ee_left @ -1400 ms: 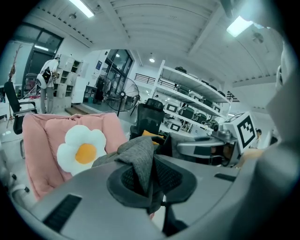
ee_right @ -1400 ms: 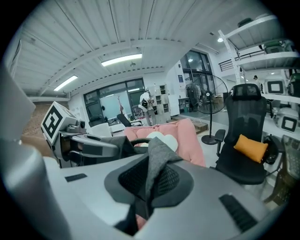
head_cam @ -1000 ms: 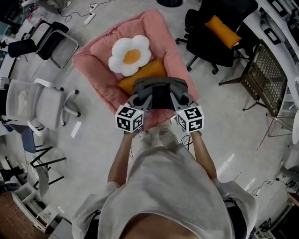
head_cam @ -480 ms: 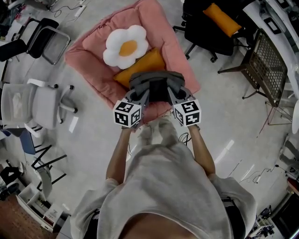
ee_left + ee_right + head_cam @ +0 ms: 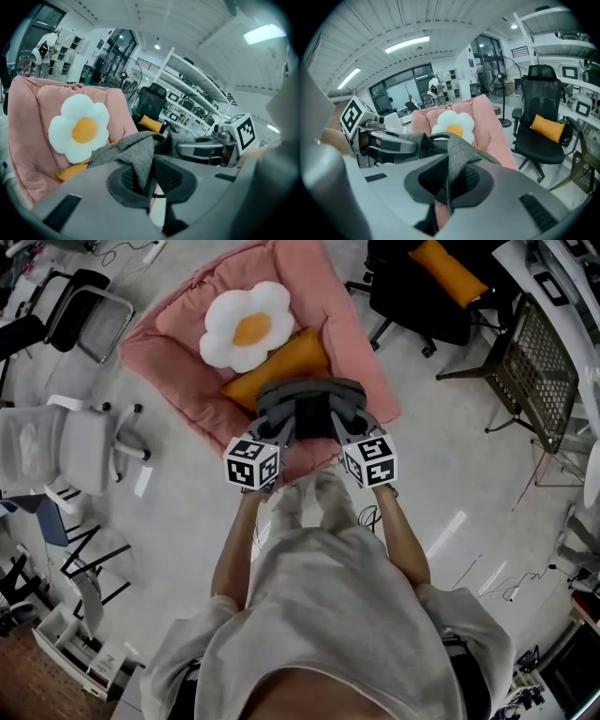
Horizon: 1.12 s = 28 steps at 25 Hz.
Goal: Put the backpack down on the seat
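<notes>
A grey backpack [image 5: 311, 411] hangs between both grippers over the front edge of a pink cushioned seat [image 5: 178, 334]. My left gripper [image 5: 274, 435] is shut on a fold of the backpack's grey fabric [image 5: 140, 157]. My right gripper [image 5: 345, 432] is shut on another fold of that fabric [image 5: 457, 159]. On the pink seat [image 5: 28, 117] lie a white flower-shaped pillow [image 5: 247, 324] with a yellow centre and an orange cushion [image 5: 277, 367], partly hidden by the backpack. In the right gripper view the seat [image 5: 497, 136] stands ahead, just past the backpack.
A black office chair [image 5: 427, 296] with an orange cushion stands to the right of the seat. Grey and white chairs [image 5: 70, 442] stand at the left. A mesh chair [image 5: 534, 371] and desks line the right side. Cables lie on the floor.
The grippers and backpack have come a little closer over the seat's front edge; the seat and pillows now sit higher and further left in the head view. Both grips are unchanged.
</notes>
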Motion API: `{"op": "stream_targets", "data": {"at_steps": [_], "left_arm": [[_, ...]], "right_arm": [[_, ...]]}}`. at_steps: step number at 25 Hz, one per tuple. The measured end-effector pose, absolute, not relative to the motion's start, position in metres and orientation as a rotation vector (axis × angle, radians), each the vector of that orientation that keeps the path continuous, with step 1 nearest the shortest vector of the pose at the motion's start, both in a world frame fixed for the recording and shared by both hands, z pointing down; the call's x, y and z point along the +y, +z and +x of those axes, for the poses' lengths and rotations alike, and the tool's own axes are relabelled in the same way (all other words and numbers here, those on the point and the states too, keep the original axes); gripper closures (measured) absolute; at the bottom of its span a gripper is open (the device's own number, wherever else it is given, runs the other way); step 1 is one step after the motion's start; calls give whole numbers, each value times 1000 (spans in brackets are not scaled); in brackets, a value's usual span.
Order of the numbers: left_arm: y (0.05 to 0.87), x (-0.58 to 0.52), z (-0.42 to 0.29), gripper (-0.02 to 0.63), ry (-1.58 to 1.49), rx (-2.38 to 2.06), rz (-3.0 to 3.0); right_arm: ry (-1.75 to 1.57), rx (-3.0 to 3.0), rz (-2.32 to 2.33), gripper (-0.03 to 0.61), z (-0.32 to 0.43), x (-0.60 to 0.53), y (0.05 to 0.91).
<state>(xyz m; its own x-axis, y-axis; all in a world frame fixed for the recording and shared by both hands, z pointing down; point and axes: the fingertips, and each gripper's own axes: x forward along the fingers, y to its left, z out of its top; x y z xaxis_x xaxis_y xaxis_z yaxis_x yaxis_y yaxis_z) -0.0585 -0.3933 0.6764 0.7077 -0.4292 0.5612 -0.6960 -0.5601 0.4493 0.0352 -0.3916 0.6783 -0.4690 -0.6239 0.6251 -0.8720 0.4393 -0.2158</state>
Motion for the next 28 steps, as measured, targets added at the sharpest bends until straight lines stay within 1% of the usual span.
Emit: {"op": "stream_targets", "data": {"at_steps": [19,28], "left_arm": [[707,-436,-51,578,575,-890,2247],[725,-458,-52,557,649,-891,2246]], "right_arm": [[694,-2221,1205,528,38,-434,716],[711,-2189,1187,518,36,-458,734]]}}
